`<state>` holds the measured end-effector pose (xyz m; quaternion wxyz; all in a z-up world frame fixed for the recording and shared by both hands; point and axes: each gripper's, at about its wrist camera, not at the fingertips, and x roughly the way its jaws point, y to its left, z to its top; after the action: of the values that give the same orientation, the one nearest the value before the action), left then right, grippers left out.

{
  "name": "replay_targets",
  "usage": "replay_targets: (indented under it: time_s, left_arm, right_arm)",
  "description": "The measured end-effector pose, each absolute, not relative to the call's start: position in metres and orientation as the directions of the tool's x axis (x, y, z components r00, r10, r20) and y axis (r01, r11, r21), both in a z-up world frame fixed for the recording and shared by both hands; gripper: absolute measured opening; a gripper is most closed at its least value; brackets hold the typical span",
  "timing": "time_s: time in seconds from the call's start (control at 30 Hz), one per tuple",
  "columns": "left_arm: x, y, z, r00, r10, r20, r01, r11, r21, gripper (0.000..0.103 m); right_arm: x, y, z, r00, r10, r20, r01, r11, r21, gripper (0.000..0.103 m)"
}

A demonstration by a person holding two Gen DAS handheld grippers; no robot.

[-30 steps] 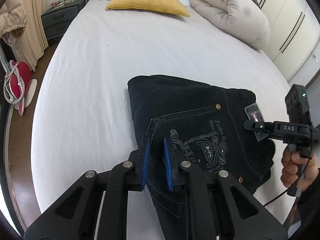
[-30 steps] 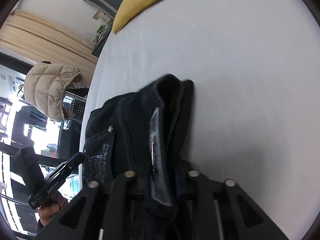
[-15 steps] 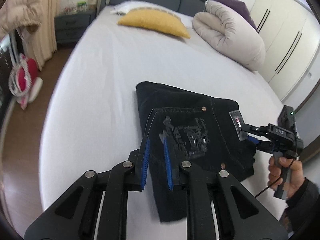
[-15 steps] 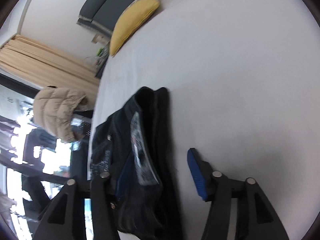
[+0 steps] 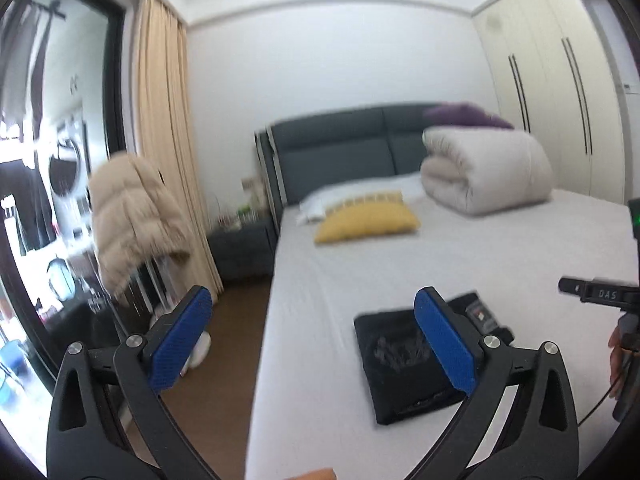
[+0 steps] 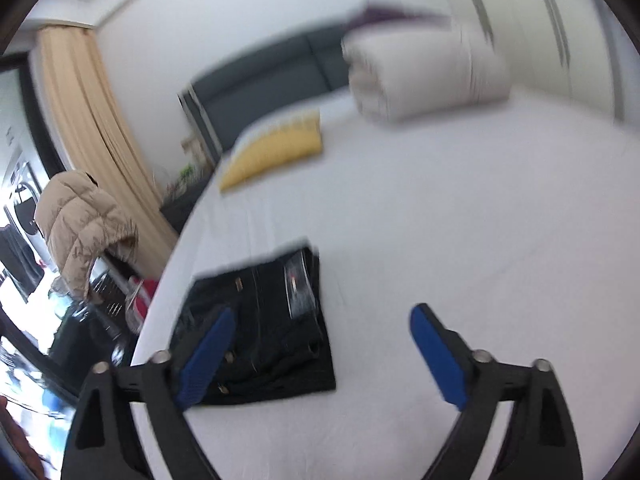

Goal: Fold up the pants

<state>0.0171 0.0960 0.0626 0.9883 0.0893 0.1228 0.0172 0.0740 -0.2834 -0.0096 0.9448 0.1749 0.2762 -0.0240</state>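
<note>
The black pants (image 5: pixel 404 364) lie folded into a compact rectangle on the white bed sheet (image 5: pixel 460 256), near the bed's left edge, with a tag on top. In the right wrist view the same pants (image 6: pixel 264 328) sit low and left of centre. My left gripper (image 5: pixel 316 300) is lifted well above and behind the pants, its jaws opening wide with nothing between them. My right gripper (image 6: pixel 320 314) also hangs above the bed, jaws opening wide and empty; it shows again at the right edge of the left wrist view as the right gripper (image 5: pixel 600 294), held by a hand.
A yellow pillow (image 5: pixel 368 218) and a rolled white duvet (image 5: pixel 484 172) lie at the head of the bed by the grey headboard (image 5: pixel 340 152). A beige puffer jacket (image 5: pixel 132 216) hangs at the left by the curtain. Brown floor (image 5: pixel 232 344) runs along the bed's left side. Wardrobes (image 5: pixel 560 80) stand on the right.
Both grippers let go of the pants, spread their jaws wide and rose up and back from the bed. The folded pants stay flat on the sheet.
</note>
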Motion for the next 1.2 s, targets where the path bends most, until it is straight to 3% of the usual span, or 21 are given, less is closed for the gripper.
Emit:
replay_targets:
  time_s: [0.2,0.33,0.53,0.67,0.87,1.2]
  left_arm:
    - [-0.028,0.101,0.105,0.968,0.024,-0.248,0.01,0.991,0.133,0.103]
    - [-0.063,0.107,0.137,0.978,0.034,-0.205,-0.004,0.989,0.148,0.103]
    - [-0.101,0.113,0.182,0.98,-0.032,-0.197,0.062,0.987,0.146,0.103]
    - [-0.123,0.113,0.198,0.974,-0.075,-0.214,0.101,0.988,0.116,0.103]
    - [-0.142,0.115,0.189,0.942,-0.09,-0.323,0.103,0.994,0.025,0.103]
    - [-0.106,0.111,0.118,0.841,0.032,-0.54,-0.021,0.999,0.026,0.103]
  right_arm:
    - [0.018,-0.269,0.081,0.954,-0.124,-0.272,0.178,0.966,0.185,0.103]
    - [-0.013,-0.263,0.13,0.98,-0.146,-0.134,0.167,0.973,0.16,0.103]
    - [-0.054,-0.248,0.19,0.993,-0.112,-0.027,0.115,0.98,0.161,0.103]
    - [-0.069,-0.237,0.207,0.997,-0.074,-0.026,0.077,0.988,0.131,0.103]
    - [-0.078,-0.221,0.191,0.996,-0.038,-0.083,0.049,0.988,0.144,0.103]
    - [-0.056,-0.197,0.125,0.912,-0.074,-0.403,0.124,0.987,0.1,0.103]
